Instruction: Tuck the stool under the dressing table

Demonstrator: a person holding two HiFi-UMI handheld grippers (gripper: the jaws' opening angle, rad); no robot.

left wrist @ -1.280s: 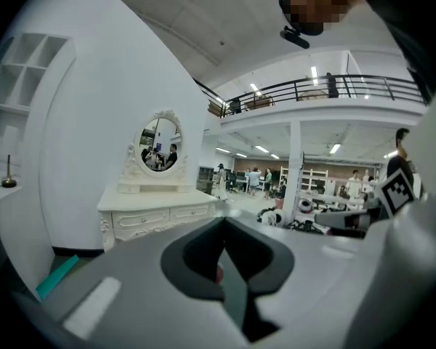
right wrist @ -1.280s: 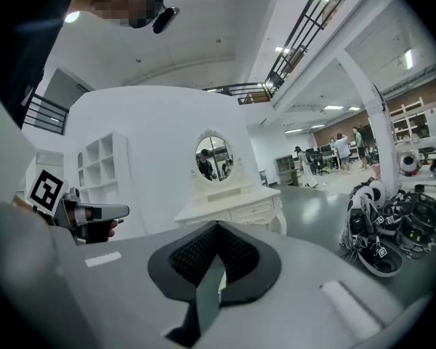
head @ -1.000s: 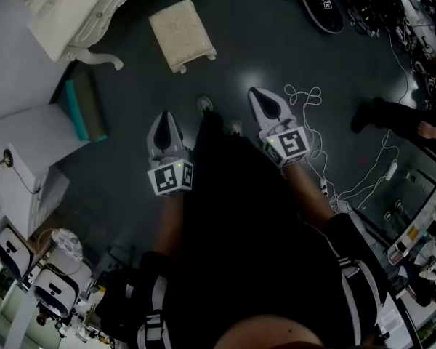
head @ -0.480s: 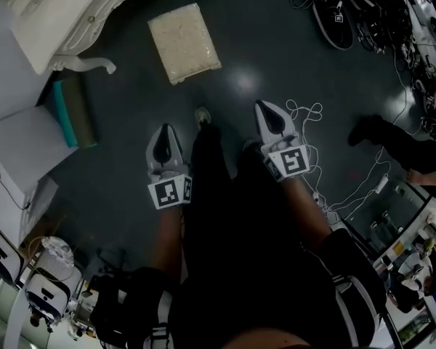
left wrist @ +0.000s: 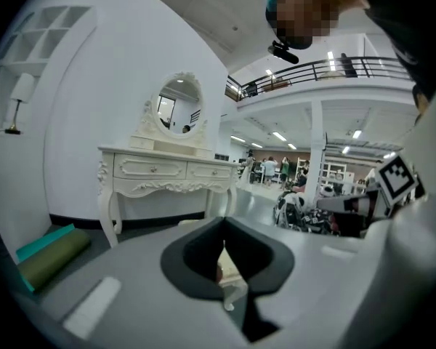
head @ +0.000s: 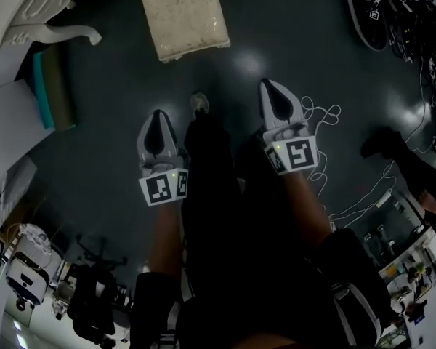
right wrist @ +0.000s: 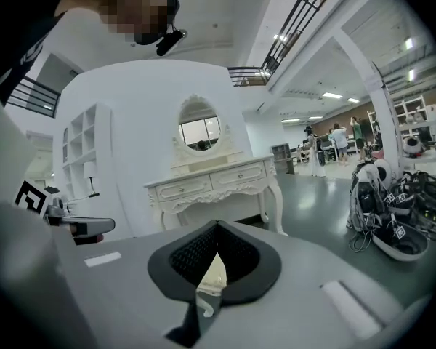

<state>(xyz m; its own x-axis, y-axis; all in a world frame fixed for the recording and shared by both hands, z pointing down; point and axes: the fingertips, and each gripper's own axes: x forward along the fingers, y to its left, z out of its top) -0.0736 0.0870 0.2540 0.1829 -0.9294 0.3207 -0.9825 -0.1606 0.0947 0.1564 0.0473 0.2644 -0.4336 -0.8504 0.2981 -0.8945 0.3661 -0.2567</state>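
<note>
Facing square, cream, textured stool (head: pixel 183 14)

Ahead of your left gripper (head: pixel 158 119) and right gripper (head: pixel 271 90), the stool (head: pixel 182 14) stands on the floor (head: pixel 116 86), right of the dressing table (head: pixel 29 6).

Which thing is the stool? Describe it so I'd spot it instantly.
Find the ornate white dressing table at the head view's top left. Right of its curled leg, on the dark floor, stands the square cream-cushioned stool. It alone is pale and padded; the nearby mat is green and teal.
</note>
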